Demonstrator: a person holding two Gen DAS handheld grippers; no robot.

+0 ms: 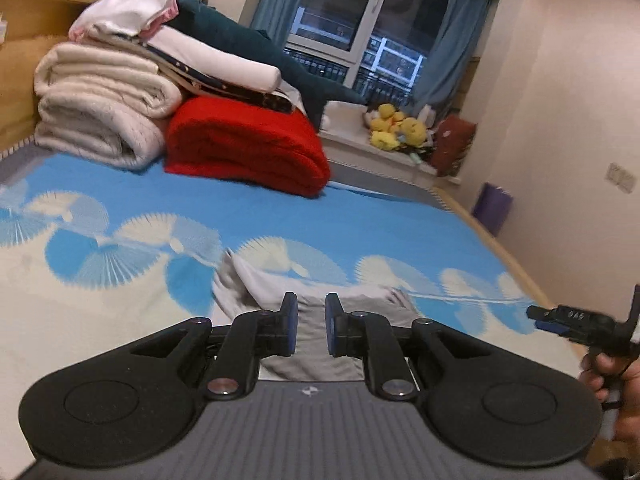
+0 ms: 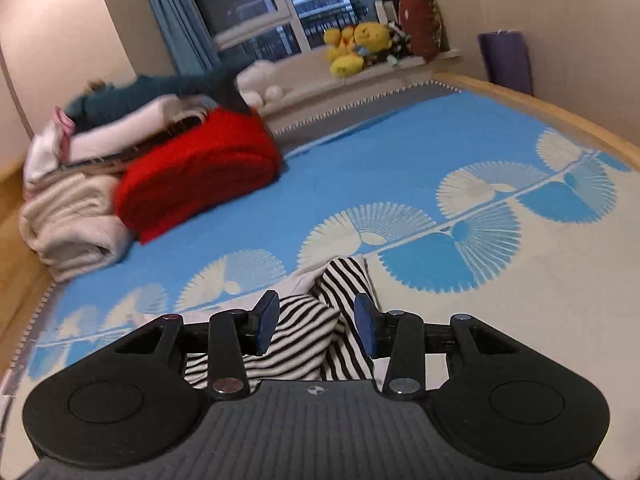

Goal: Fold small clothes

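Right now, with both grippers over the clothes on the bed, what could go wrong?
The left gripper stands open, narrowly, over the grey garment, so it may catch only a thin fold. The right gripper straddles the bunched striped garment and could grab several layers. Both views are blurred, so aim may be off.

Home bedroom, bed with blue bedspread, folded blankets, curtained window, plush toys
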